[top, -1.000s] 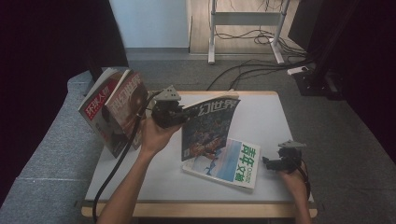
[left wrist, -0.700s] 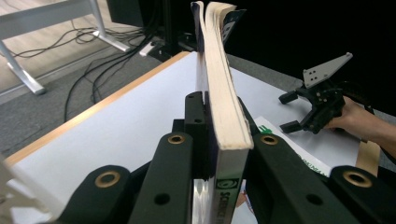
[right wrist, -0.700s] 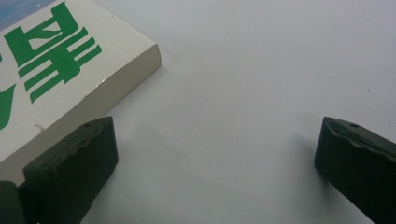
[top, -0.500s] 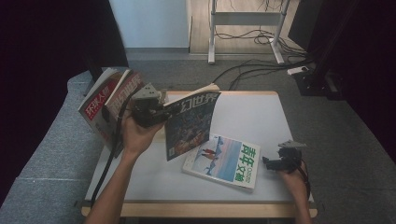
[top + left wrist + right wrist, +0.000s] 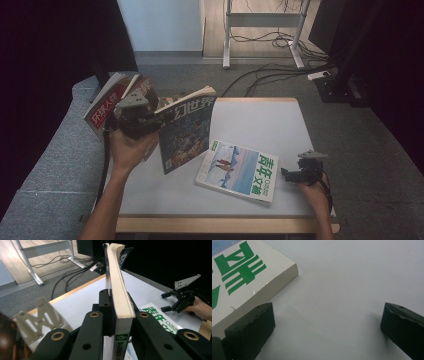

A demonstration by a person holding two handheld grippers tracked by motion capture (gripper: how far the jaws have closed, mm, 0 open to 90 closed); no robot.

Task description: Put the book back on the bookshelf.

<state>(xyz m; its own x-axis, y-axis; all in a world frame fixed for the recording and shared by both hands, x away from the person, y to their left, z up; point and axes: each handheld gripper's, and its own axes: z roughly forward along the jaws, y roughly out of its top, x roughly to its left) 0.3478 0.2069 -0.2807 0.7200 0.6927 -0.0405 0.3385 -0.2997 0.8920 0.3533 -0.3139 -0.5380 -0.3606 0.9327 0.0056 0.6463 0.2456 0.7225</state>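
Note:
A dark blue magazine (image 5: 186, 131) hangs upright above the table's left half, and my left gripper (image 5: 156, 117) is shut on its edge. In the left gripper view the jaws of the left gripper (image 5: 117, 322) clamp the blue magazine (image 5: 119, 297) from both sides. A white magazine (image 5: 238, 170) with green characters lies flat near the front. Just right of it my right gripper (image 5: 291, 175) rests open, low over the table. In the right gripper view the right gripper (image 5: 327, 325) has nothing between its jaws, and the white magazine's corner (image 5: 244, 277) lies at the left.
Red-covered magazines (image 5: 102, 109) lean upright at the table's left edge, right behind my left hand. A white metal stand (image 5: 37, 320) shows beside them. The white table (image 5: 260, 120) has bare surface at the back right. Cables and desk legs (image 5: 260, 30) lie on the floor beyond.
My left gripper has carried the blue magazine leftward, toward the leaning red magazines. The right gripper and the white magazine have stayed put.

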